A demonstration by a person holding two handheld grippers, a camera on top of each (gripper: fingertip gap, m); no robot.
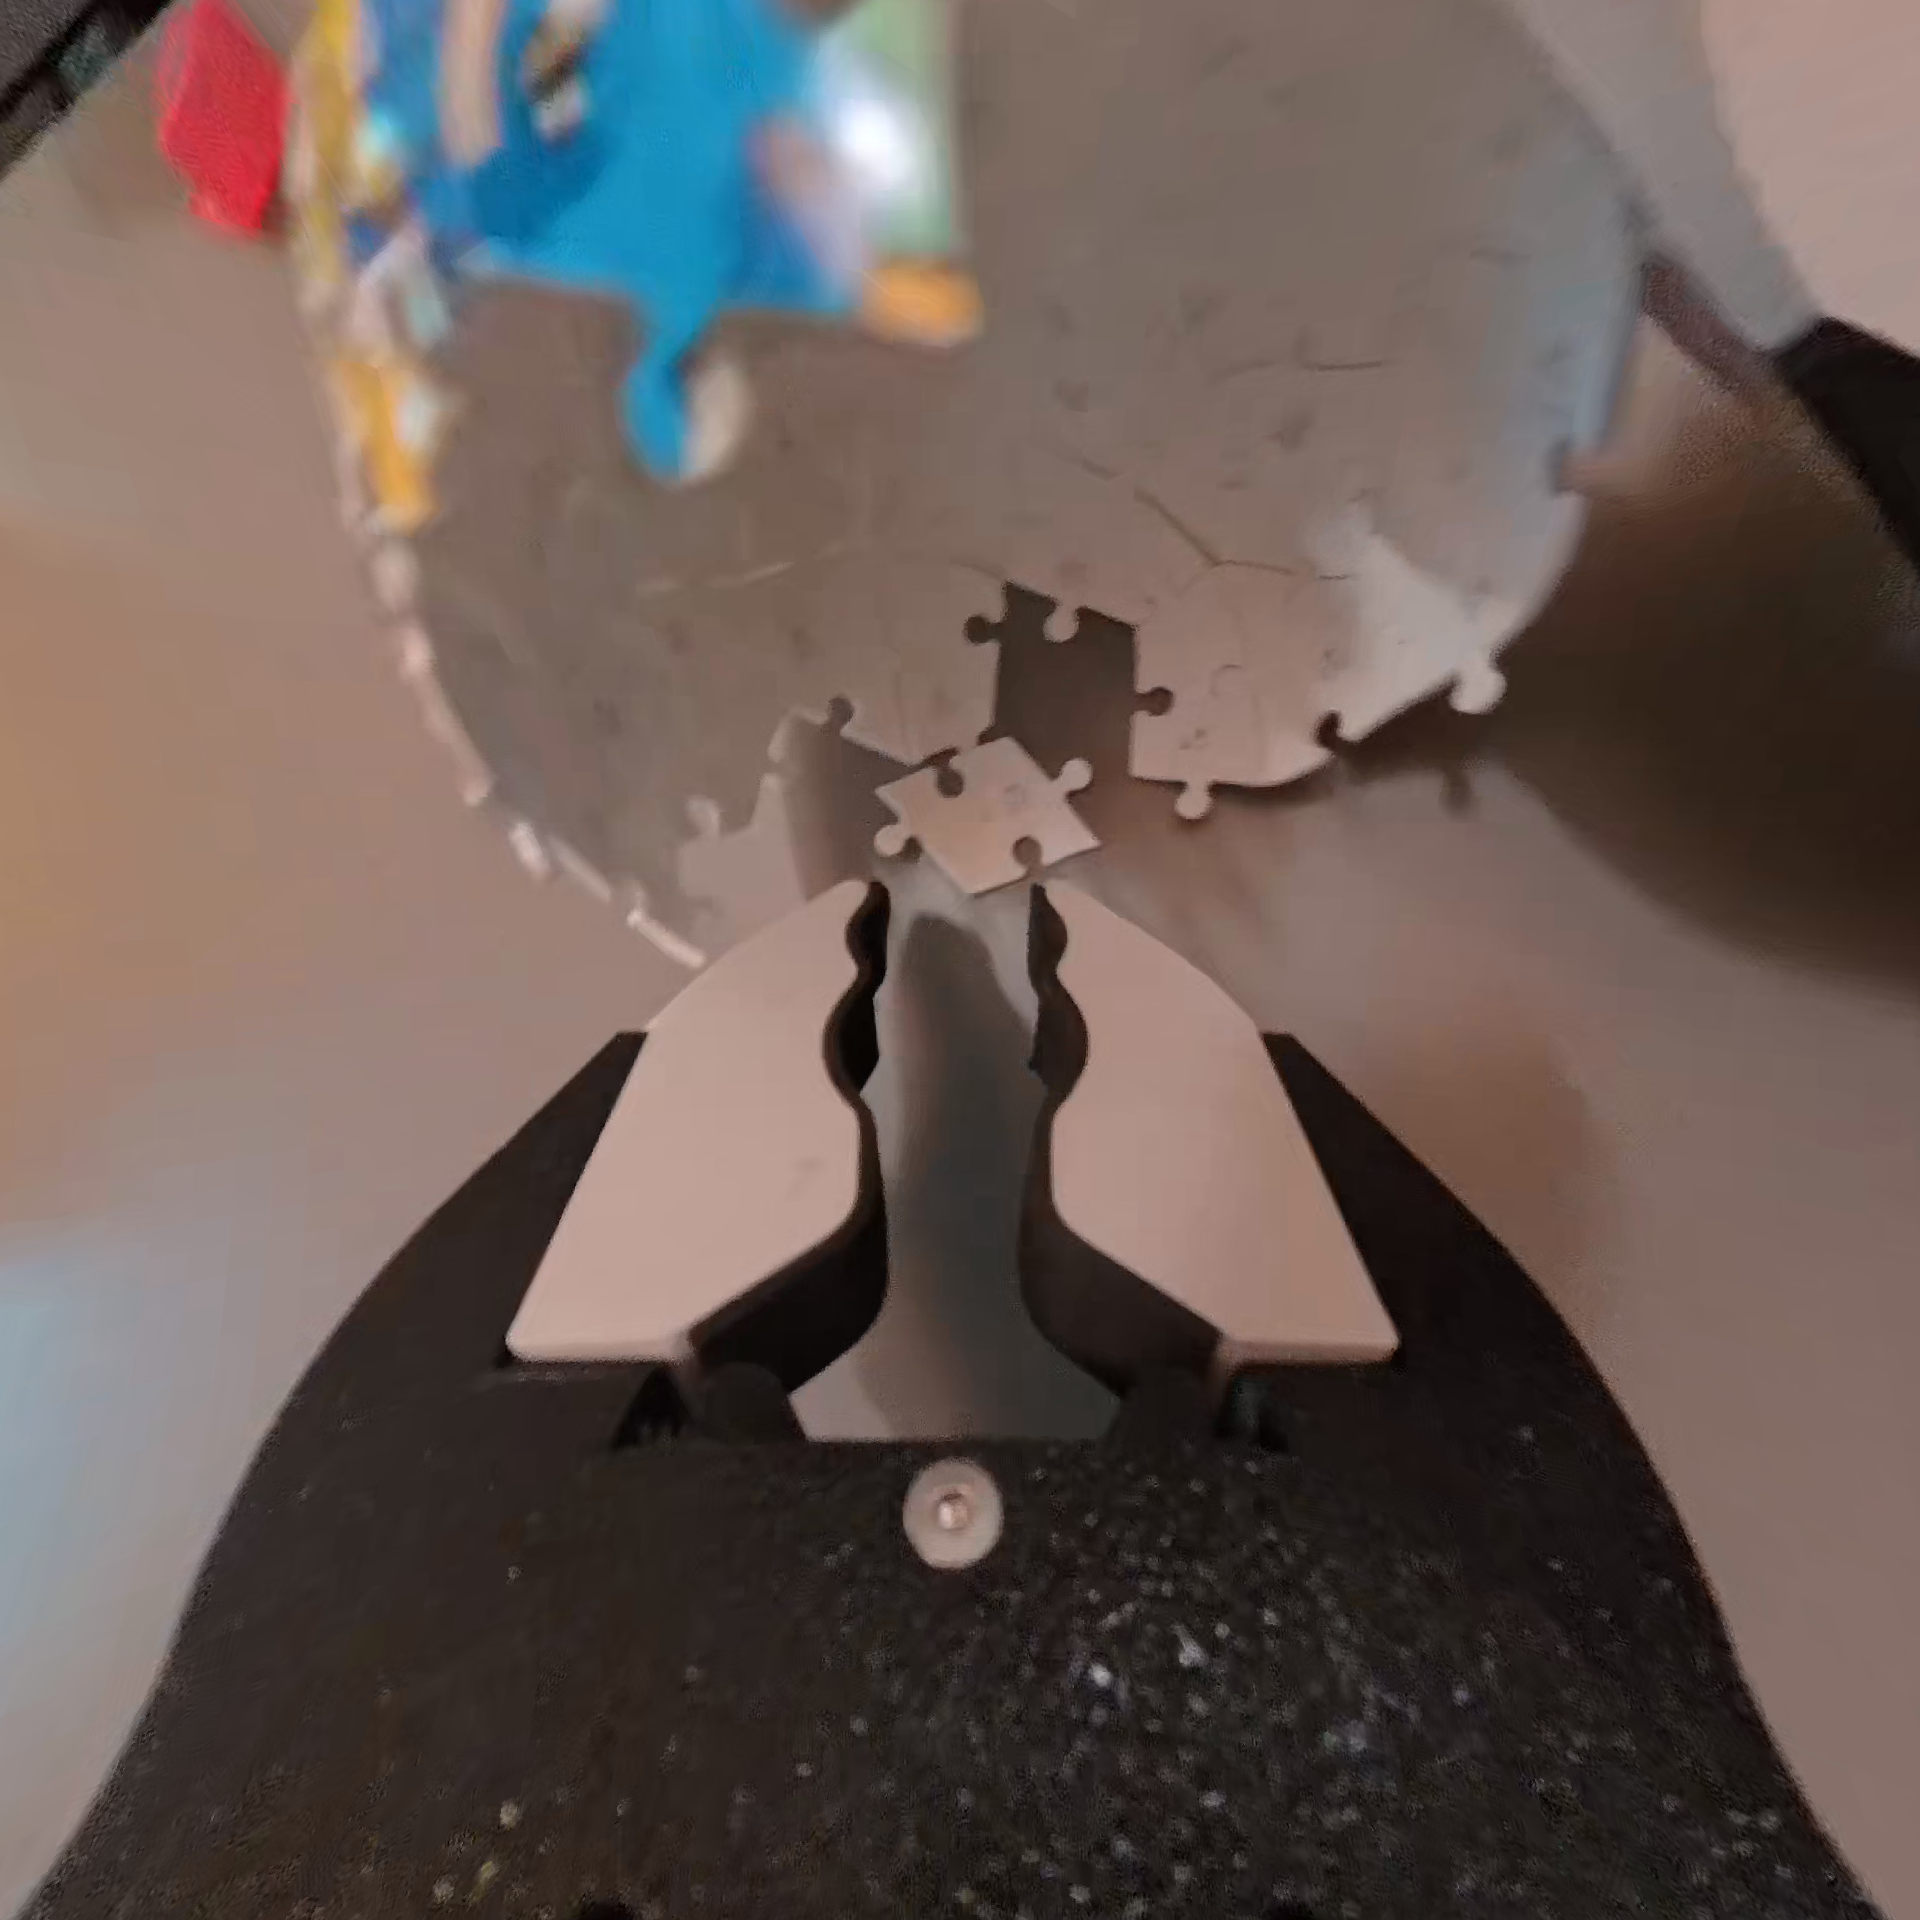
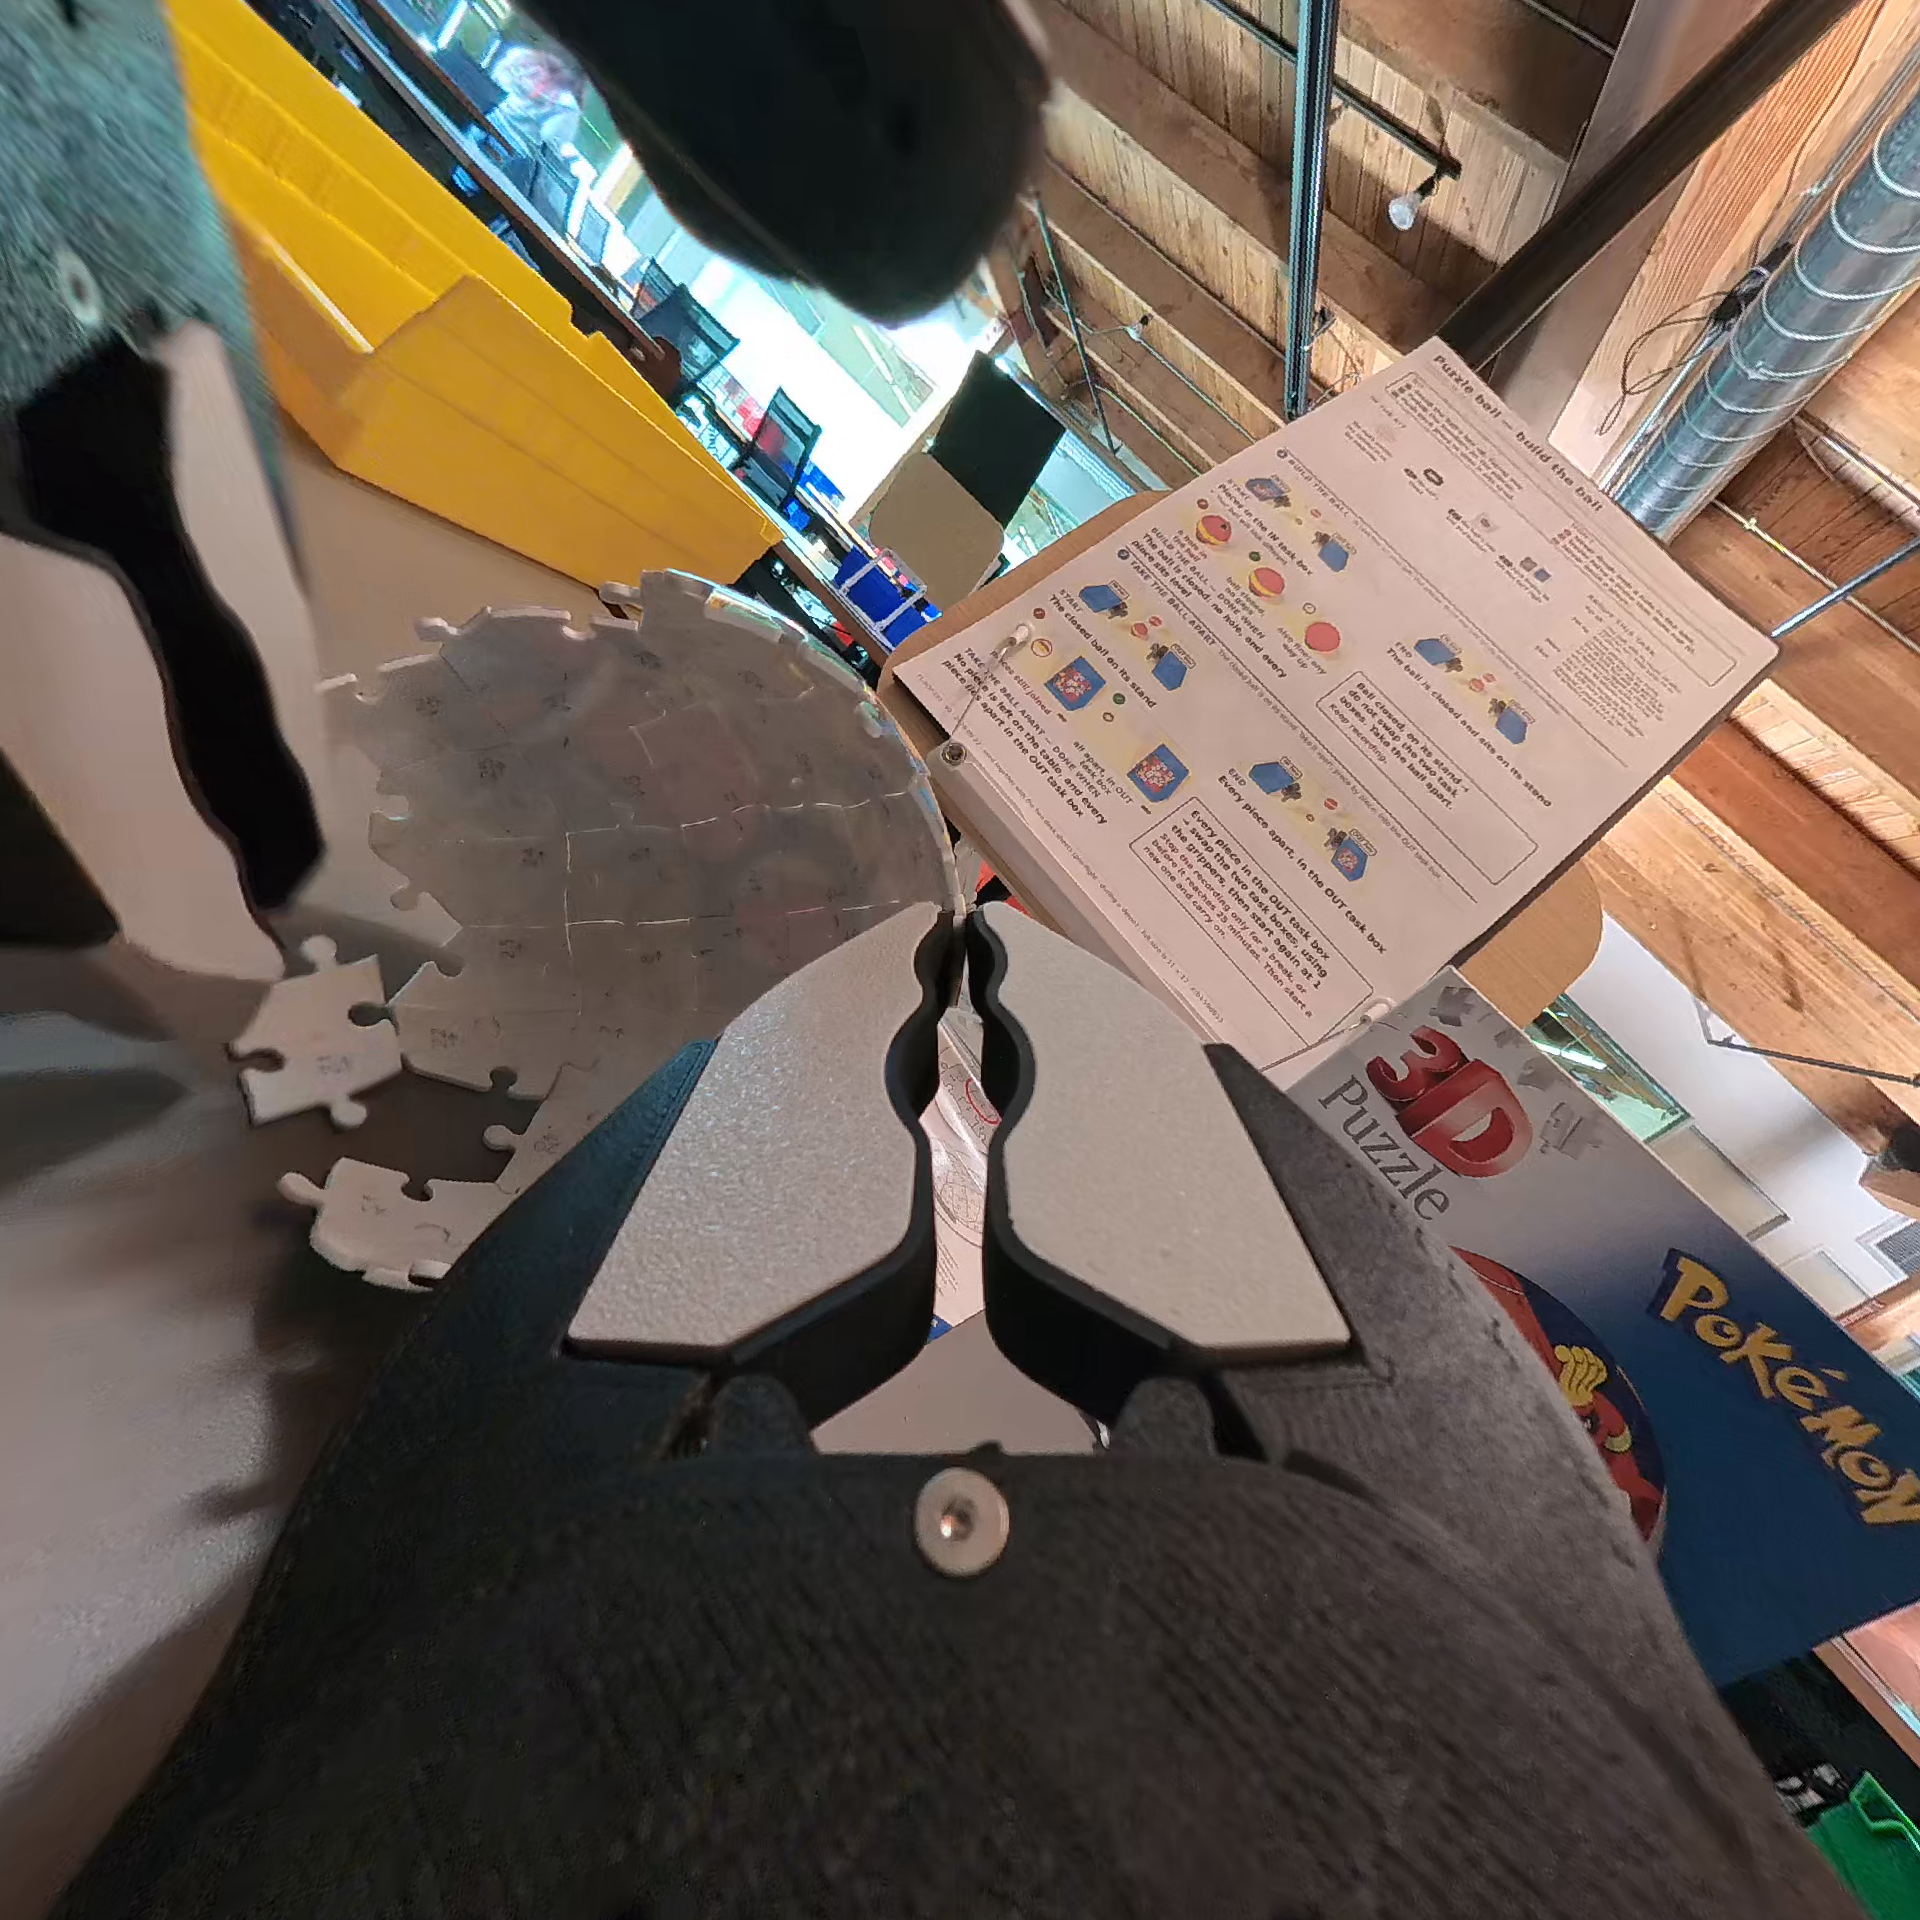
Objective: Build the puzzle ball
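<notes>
- Two hand-held grippers work over a pale table [image 1: 208, 935]; the step in hand, as I judge it, is fitting one more piece into a half-built puzzle ball.
- The ball shell [image 2: 644, 790] is a curved bowl of joined pieces, seen from its grey inner side, with a ragged edge of tabs and notches.
- The right gripper [image 2: 961, 920] holds the shell by its rim: its jaws are clenched on the thin edge, tips almost meeting.
- The left gripper [image 1: 961, 899] points at a loose piece [image 1: 987, 816]. Its jaws stand a little apart, and the piece sits at their tips; the left wrist view suggests only a corner is touched or lightly pinched, but I cannot tell for sure.
- The piece is grey side up, tilted, just beside a square gap [image 1: 1060, 665] in the shell's lower edge.
- In the right wrist view the same piece [image 2: 317, 1034] lies close to the shell's edge, with the left gripper's fingers [image 2: 234, 644] above it.
- Nearby: yellow bins [image 2: 468, 405], an instruction sheet [image 2: 1340, 707] on a board, and the puzzle box [image 2: 1621, 1299].
- Much of the ball is still missing, so the task looks well short of done.
- Next, likely: turn the piece so its tabs match the gap, then press it in while the right gripper steadies the shell. The fit is tight and the shell may flex.
</notes>
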